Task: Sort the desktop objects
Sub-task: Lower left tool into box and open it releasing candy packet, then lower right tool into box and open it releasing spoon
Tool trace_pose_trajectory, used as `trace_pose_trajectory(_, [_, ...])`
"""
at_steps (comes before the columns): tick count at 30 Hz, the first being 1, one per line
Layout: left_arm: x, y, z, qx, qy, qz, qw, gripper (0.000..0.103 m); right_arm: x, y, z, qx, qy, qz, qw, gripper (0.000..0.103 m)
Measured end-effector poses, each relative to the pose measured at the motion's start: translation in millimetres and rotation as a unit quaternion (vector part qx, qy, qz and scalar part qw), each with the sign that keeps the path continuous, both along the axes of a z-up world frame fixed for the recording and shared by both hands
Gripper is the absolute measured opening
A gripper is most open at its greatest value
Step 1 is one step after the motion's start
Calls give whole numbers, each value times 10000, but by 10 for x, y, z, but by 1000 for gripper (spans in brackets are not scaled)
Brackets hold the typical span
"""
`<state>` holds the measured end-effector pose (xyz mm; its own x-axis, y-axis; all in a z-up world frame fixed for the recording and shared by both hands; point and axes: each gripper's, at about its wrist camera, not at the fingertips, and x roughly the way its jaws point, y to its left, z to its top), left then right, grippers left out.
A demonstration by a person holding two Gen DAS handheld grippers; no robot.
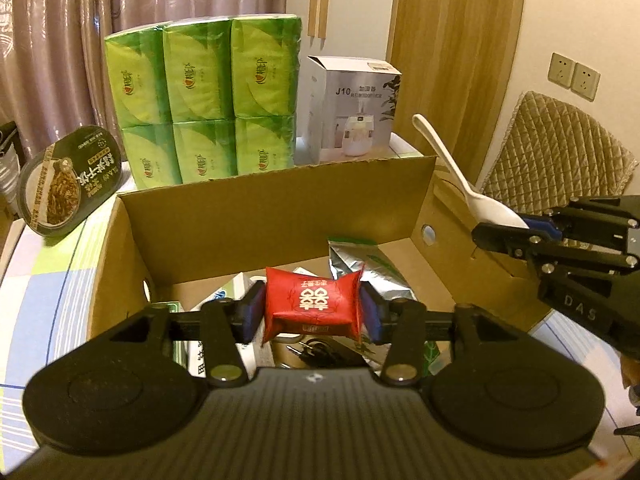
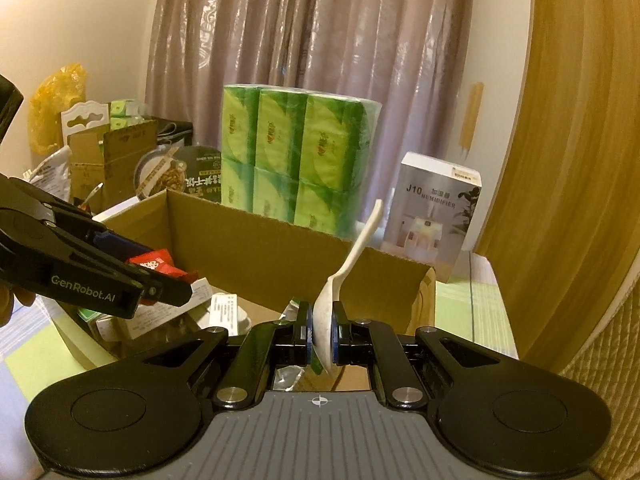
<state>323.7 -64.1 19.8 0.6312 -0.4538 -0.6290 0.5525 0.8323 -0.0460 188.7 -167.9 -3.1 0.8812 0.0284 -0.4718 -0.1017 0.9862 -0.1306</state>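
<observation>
Red packet (image 1: 316,304) in left jaws, spoon (image 2: 340,280) in right, above cluttered, perhaps half-full box (image 1: 280,216)

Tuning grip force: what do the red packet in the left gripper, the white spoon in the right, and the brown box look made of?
Red crinkled packet: likely thin plastic film, glossy, creased at the pinch.
White long-handled spoon: probably plastic, smooth matte, uniform off-white.
Brown open-top box: corrugated cardboard, matte, raw cut edges.

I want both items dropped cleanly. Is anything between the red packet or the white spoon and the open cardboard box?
Nothing visible blocks either. The red packet in the left gripper and the white spoon in the right gripper hang over the cardboard box, which already holds packets.
</observation>
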Motion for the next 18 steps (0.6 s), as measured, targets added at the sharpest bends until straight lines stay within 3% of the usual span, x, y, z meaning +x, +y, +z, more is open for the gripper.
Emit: trace_pose_trajectory(18, [-23,6,-24,68,-5,-50,10000,48,18,13,-20,5,-53,-10,10000,5])
